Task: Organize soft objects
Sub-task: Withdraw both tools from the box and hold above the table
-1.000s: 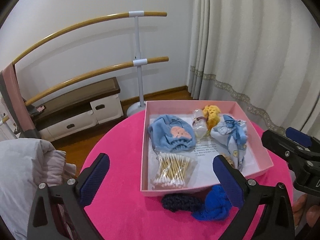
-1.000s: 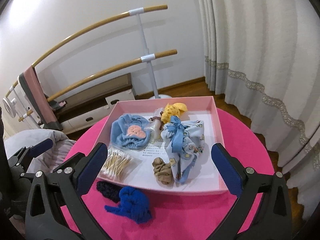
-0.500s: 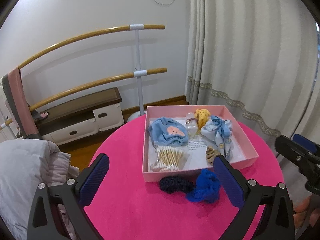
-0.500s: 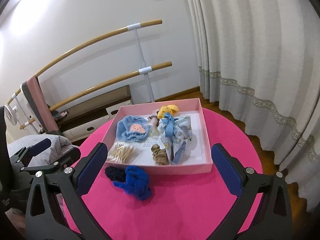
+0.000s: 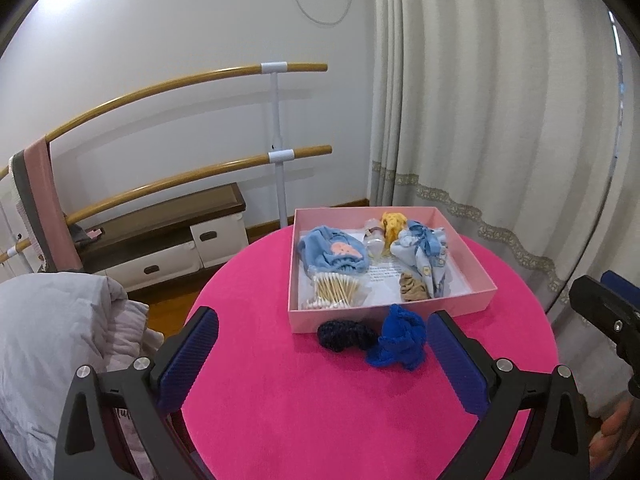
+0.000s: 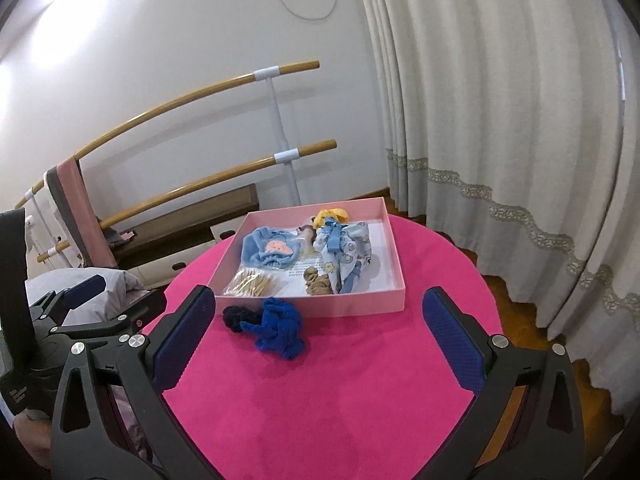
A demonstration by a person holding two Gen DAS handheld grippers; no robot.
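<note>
A pink box [image 5: 476, 292] [image 6: 360, 305] sits at the far side of a round pink table [image 5: 320, 420] [image 6: 340, 400]. In it lie a light blue hat [image 5: 334, 254] [image 6: 270, 250], a blue patterned cloth [image 5: 424, 256] [image 6: 344, 252], a yellow knit piece [image 5: 390, 224] [image 6: 330, 214], a tan scrunchie [image 5: 414, 288] [image 6: 318, 284] and a bag of cotton swabs [image 5: 334, 292] [image 6: 252, 282]. A bright blue scrunchie [image 5: 398, 340] [image 6: 280, 328] and a dark navy one [image 5: 344, 336] [image 6: 236, 318] lie on the table before the box. My left gripper [image 5: 324, 360] and right gripper [image 6: 320, 340] are open, empty, well short of them.
A wooden ballet barre [image 5: 276, 152] stands by the white wall, with a low bench with drawers [image 5: 160, 240] under it. Cream curtains [image 5: 500, 120] hang at the right. A grey quilt [image 5: 52, 340] lies left of the table.
Both grippers have pulled back and up from the box. The box and the scrunchies now look smaller and farther away. Both stay open.
</note>
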